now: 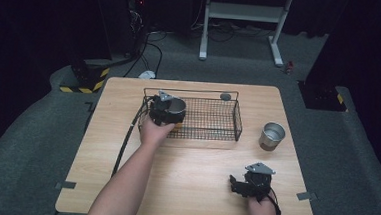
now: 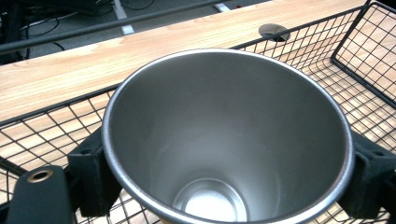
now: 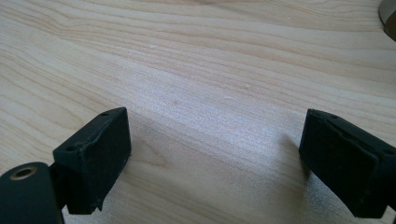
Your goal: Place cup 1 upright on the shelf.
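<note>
My left gripper [image 1: 170, 111] is shut on a steel cup [image 1: 175, 106] at the left end of a black wire basket [image 1: 213, 120]. In the left gripper view the cup [image 2: 224, 140] is upright and empty between the two black pads, just above the basket mesh [image 2: 327, 79]. A second steel cup [image 1: 272, 136] stands on the table right of the basket. My right gripper [image 1: 235, 184] rests low near the table's front right, open, with bare wood [image 3: 210, 107] between its jaws.
A small round grey disc [image 1: 225, 96] lies on the table behind the basket, also seen past the cup rim as a disc [image 2: 274, 31]. The wooden table [image 1: 125, 153] has free room at its front left. Cables and a metal stand foot [image 1: 277, 52] lie on the floor beyond.
</note>
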The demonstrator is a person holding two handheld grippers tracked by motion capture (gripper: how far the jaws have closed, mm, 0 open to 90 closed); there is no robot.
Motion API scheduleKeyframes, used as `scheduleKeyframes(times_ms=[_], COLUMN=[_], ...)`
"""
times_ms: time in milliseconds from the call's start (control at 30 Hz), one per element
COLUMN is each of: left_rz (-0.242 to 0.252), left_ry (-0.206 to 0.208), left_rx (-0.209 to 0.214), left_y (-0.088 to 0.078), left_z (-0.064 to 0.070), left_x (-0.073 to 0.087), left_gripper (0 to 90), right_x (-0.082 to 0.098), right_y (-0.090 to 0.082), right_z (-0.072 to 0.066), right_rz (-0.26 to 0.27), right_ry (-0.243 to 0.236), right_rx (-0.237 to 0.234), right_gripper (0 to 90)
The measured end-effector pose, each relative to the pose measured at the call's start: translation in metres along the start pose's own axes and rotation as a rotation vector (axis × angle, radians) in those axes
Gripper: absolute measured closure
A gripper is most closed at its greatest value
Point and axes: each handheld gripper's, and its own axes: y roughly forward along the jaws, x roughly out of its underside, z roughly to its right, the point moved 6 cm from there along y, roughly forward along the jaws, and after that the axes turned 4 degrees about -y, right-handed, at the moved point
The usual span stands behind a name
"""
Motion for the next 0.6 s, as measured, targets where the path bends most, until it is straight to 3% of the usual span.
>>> scheduleKeyframes(times_ms=[600], left_rz=[0.012], left_ry=[-0.003], left_rx=[0.013], left_y=[-0.005], left_z=[-0.0038], left_x=[0.0102], left_gripper=[13.3], right_x=[0.0], right_y=[-0.0001], right_z=[-0.0006], right_rz=[0.002], right_ry=[-0.009], right_rx=[-0.004], right_gripper=[9.2])
